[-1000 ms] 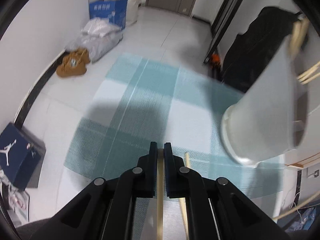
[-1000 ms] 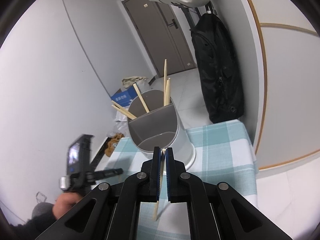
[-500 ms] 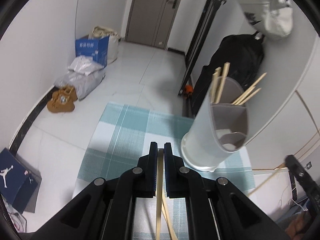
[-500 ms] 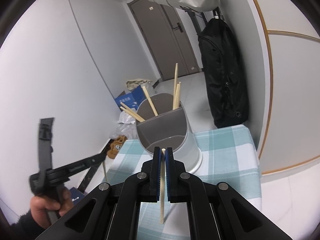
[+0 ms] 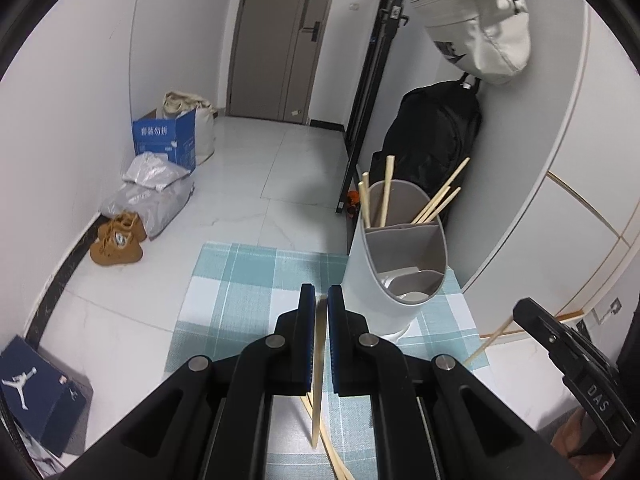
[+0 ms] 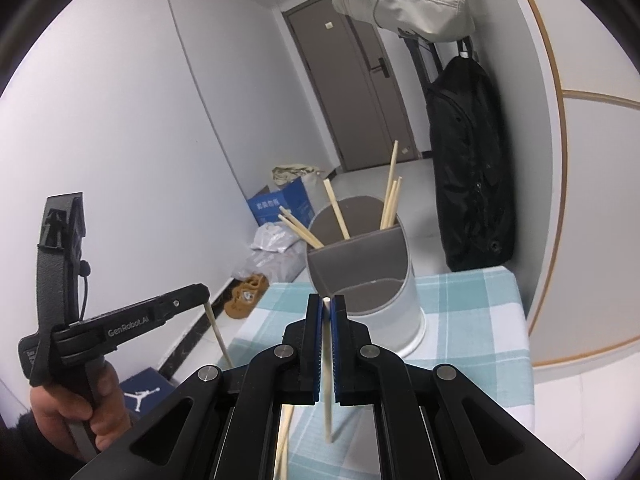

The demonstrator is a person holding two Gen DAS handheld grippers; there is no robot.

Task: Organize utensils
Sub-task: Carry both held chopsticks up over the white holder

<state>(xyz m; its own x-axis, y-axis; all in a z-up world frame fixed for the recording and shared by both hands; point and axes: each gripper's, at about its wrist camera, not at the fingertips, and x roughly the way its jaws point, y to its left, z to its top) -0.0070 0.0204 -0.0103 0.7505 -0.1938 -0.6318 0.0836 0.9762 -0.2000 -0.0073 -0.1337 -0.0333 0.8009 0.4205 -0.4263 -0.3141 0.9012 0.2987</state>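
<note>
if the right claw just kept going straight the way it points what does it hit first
Most likely the grey utensil holder: the right claw, shut on a chopstick, points right at its near wall and low front rim. Nothing shows in between, though the fisheye view makes the gap hard to judge.

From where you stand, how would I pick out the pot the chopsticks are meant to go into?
Find the table's teal-and-white checked cloth. At its far right corner, by the white wall, stands a tall white utensil holder with a grey lining. Nothing else there is upright, is split into compartments, or has chopsticks poking out of its top.
</note>
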